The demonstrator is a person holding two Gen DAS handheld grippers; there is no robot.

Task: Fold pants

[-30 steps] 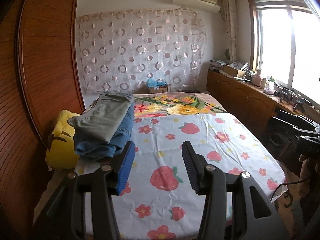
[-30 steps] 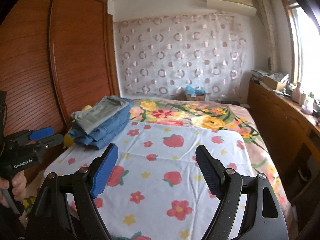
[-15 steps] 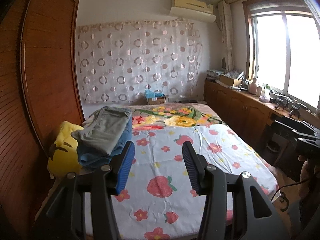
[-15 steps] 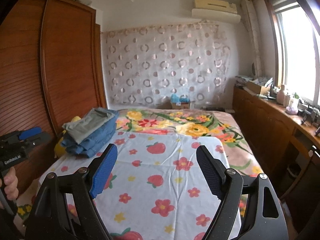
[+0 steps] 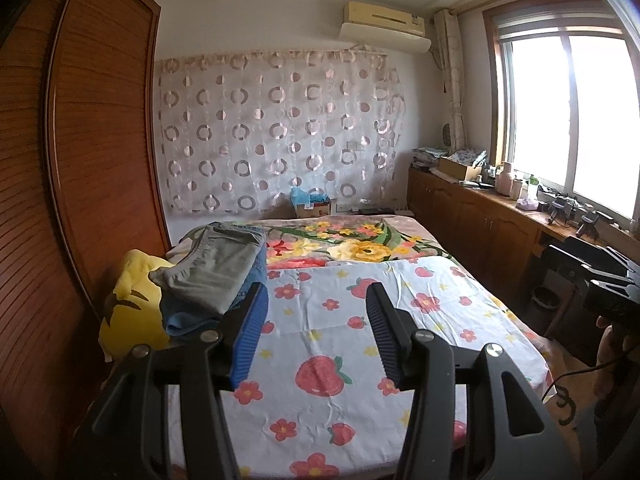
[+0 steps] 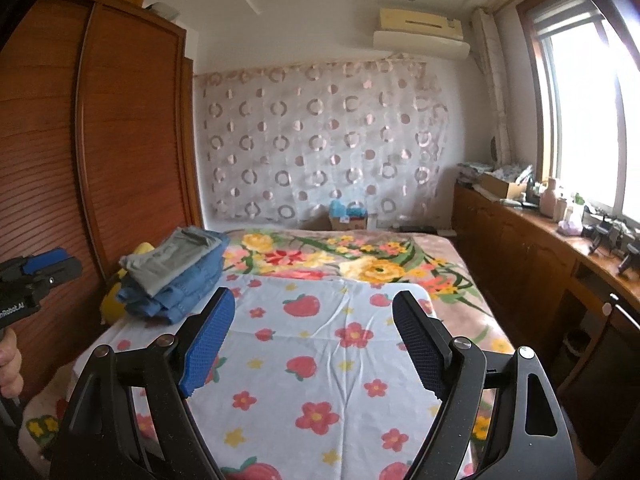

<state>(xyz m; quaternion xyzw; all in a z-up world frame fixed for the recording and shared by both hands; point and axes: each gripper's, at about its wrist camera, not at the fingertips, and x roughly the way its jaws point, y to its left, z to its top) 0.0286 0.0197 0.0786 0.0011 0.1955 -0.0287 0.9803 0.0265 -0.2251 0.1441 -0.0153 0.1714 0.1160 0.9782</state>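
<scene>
A stack of folded pants rests on the bed's far left side: grey-green pants (image 5: 212, 268) (image 6: 170, 258) on top, blue jeans (image 5: 188, 320) (image 6: 186, 284) beneath. My left gripper (image 5: 316, 304) hovers above the strawberry-print sheet (image 5: 340, 340), open, nothing between its blue pads, just right of the stack. Over the same sheet (image 6: 320, 360) my right gripper (image 6: 314, 312) stands wide open and holds nothing. At the left edge of the right wrist view a hand carries the left gripper's body (image 6: 36, 276).
A yellow plush cushion (image 5: 128, 304) sits between the stack and the wooden wardrobe (image 5: 80, 160). A floral blanket (image 5: 348, 240) covers the bed's far half. Wooden cabinets (image 6: 540, 264) with clutter line the right wall under the window.
Both views have tilted upward and drawn back a little from the bed; more ceiling shows. The pants stack stays put. Both grippers keep the same opening.
</scene>
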